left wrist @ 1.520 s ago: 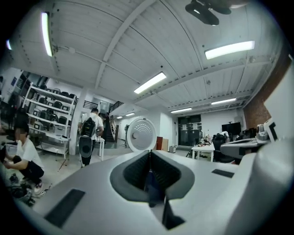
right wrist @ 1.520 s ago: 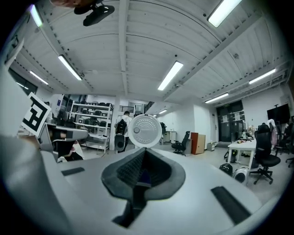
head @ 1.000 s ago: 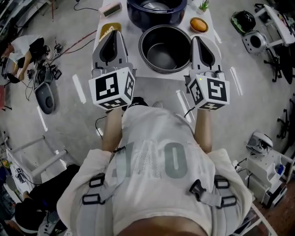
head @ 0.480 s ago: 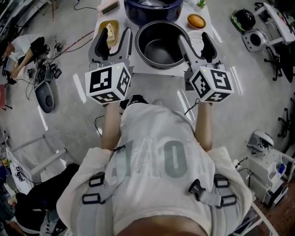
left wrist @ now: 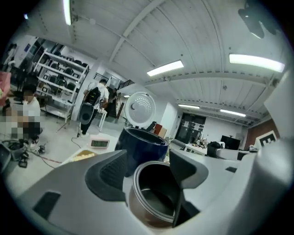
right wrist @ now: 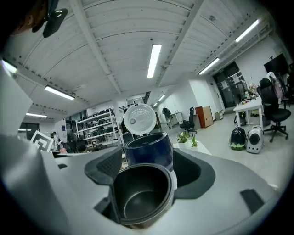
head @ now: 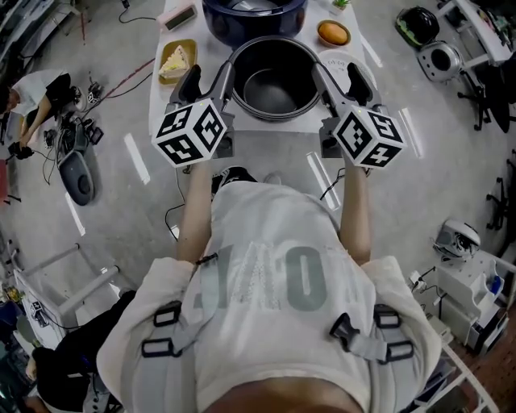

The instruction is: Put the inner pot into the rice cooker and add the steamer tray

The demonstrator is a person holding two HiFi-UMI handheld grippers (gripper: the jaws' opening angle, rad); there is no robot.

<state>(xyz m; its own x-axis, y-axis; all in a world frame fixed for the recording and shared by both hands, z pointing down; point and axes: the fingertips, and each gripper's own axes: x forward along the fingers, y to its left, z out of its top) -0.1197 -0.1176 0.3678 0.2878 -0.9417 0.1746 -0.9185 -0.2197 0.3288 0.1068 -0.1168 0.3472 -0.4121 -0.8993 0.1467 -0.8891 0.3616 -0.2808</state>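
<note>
Head view: just-opened tongs [head: 207, 81] [head: 340, 81] astride pot [head: 274, 87]

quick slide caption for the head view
Left gripper and right gripper, jaws just opened, inner pot between them, rice cooker behind

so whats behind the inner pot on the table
The open dark blue rice cooker, its white lid raised. The inner pot covers the cooker's lower front.
</note>
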